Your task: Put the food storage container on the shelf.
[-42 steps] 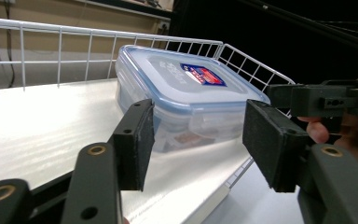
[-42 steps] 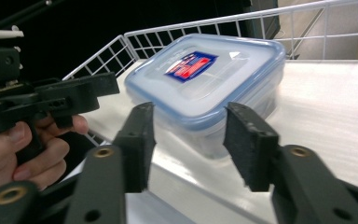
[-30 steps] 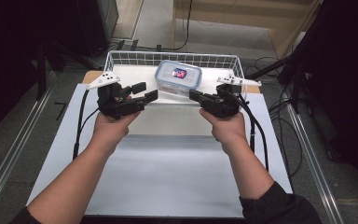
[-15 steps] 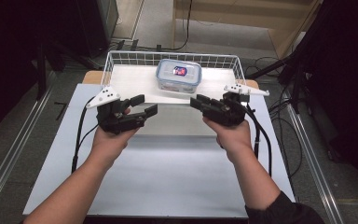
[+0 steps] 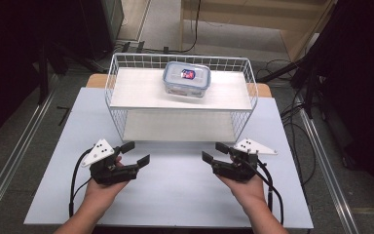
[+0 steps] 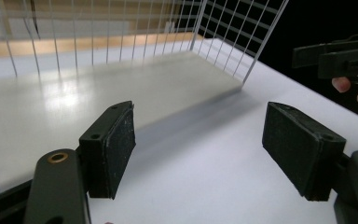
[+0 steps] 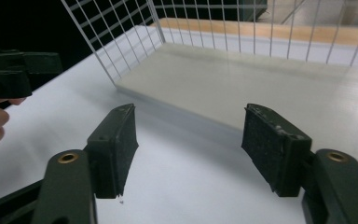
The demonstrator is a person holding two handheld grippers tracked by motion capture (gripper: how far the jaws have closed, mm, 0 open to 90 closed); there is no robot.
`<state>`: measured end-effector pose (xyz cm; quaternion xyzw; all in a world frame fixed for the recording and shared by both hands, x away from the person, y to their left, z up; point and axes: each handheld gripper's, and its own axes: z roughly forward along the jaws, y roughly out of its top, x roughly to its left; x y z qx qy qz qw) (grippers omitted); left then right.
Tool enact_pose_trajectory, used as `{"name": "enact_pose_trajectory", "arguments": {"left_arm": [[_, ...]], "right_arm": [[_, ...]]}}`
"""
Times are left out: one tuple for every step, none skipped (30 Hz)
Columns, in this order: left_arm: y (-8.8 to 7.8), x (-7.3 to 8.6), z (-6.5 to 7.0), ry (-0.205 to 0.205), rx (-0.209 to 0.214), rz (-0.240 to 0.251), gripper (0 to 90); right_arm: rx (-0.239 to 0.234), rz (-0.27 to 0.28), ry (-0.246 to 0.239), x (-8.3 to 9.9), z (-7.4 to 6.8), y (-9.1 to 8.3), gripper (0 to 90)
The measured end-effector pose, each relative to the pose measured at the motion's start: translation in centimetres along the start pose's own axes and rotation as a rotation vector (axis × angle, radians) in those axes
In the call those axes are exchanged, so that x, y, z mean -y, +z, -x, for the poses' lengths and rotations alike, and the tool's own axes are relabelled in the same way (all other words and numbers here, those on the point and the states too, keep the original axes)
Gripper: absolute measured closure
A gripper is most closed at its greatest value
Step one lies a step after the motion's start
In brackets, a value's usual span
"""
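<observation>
A clear food box with a blue lid (image 5: 187,78) sits on the top shelf of a white wire rack (image 5: 180,95). My left gripper (image 5: 136,152) is low over the white table, in front of the rack's left half. Its jaws have just been opening and stand open with nothing between them (image 6: 196,149). My right gripper (image 5: 214,151) mirrors it in front of the rack's right half. Its jaws have also just been opening and are open and empty (image 7: 191,149). Both point at the rack's lower shelf (image 6: 98,93), (image 7: 261,84).
The white table top (image 5: 175,195) extends to the near edge. Cables trail from both grippers. The right gripper (image 6: 340,58) shows far off in the left gripper view, and the left gripper (image 7: 9,74) in the right gripper view. Dark floor and rails flank the table.
Both hands came down from beside the rack's top shelf and drew back toward the near side of the table. Both pairs of jaws opened wider.
</observation>
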<state>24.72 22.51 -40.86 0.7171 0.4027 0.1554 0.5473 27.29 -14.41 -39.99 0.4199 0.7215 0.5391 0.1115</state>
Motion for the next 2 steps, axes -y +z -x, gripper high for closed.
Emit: {"name": "enact_pose_trajectory", "arguments": {"left_arm": [[-0.08,0.42,-0.13,0.002,-0.002,-0.009,25.4],[-0.08,0.42,-0.13,0.002,-0.002,-0.009,25.2]], "right_arm": [[0.007,0.001,0.003,0.57,0.13,0.02,32.9],[0.014,0.002,0.003,1.02,0.25,0.02,32.0]]}}
